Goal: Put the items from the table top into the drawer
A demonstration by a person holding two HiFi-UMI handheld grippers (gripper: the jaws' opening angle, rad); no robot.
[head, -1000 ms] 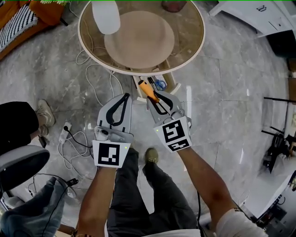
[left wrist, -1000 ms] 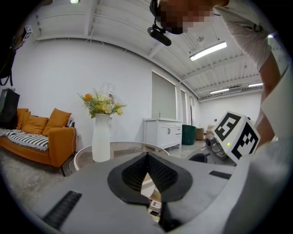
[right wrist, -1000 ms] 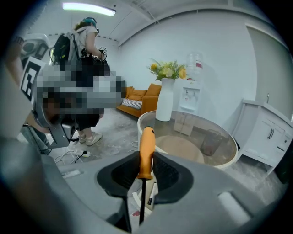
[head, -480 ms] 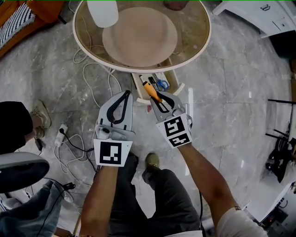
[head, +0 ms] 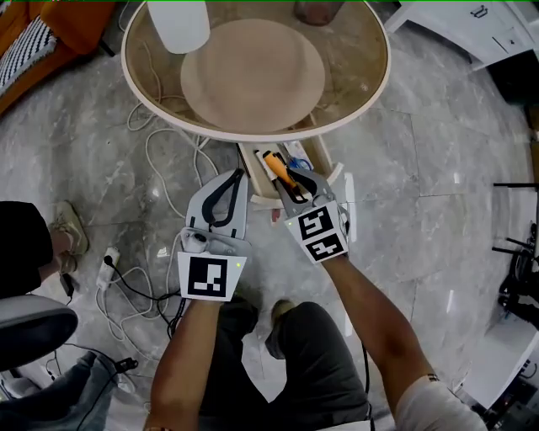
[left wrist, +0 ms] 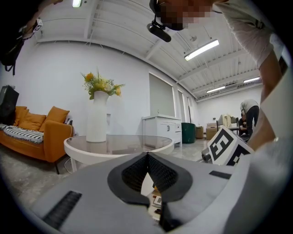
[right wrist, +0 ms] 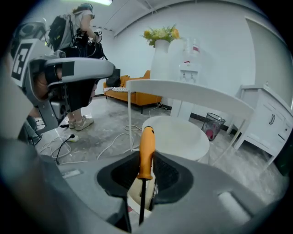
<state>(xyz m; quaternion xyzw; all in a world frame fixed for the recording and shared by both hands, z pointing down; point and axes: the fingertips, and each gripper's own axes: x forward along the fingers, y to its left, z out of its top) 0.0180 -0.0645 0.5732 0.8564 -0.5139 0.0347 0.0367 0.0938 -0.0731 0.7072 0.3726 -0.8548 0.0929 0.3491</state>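
Screwdriver point(right wrist: 146, 151) sits clamped in the right hand-held gripper point(head: 289, 181) over the drawer point(head: 322, 154), at 6 o'clock of the bench point(head: 385, 71); the left hand-held gripper point(head: 234, 177) is closed and empty.

Two grippers (left gripper point(head: 238, 173), right gripper point(head: 290, 179)), one table point(head: 160, 84), one vase point(head: 178, 21), one drawer point(head: 323, 156), one screwdriver point(head: 276, 166).

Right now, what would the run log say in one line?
left gripper: jaws shut, empty | right gripper: jaws shut on orange screwdriver | drawer: open
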